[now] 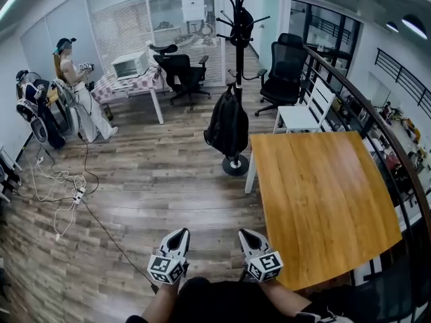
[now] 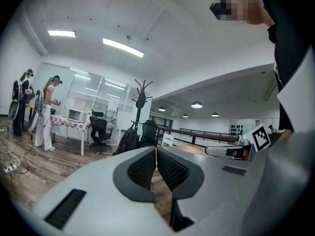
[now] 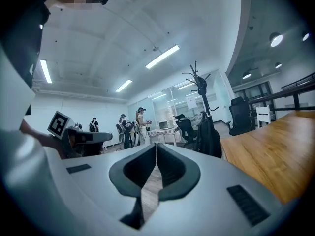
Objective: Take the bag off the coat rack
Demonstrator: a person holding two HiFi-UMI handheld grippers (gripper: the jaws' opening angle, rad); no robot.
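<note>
A black backpack (image 1: 227,124) hangs low on a tall black coat rack (image 1: 237,25) that stands on the wood floor past the table's near-left corner. The same bag (image 2: 128,140) shows small and far in the left gripper view, and as a dark bag (image 3: 210,138) under the rack (image 3: 199,85) in the right gripper view. My left gripper (image 1: 182,235) and right gripper (image 1: 246,235) are held close to my body, far short of the rack. Both are shut with nothing between the pads.
A wooden table (image 1: 323,200) fills the right side, with a white chair (image 1: 306,113) and a black office chair (image 1: 286,66) behind it. A railing (image 1: 377,123) runs along the right. At the far left stand people (image 1: 77,89) by a desk (image 1: 131,83), with cables (image 1: 64,187) on the floor.
</note>
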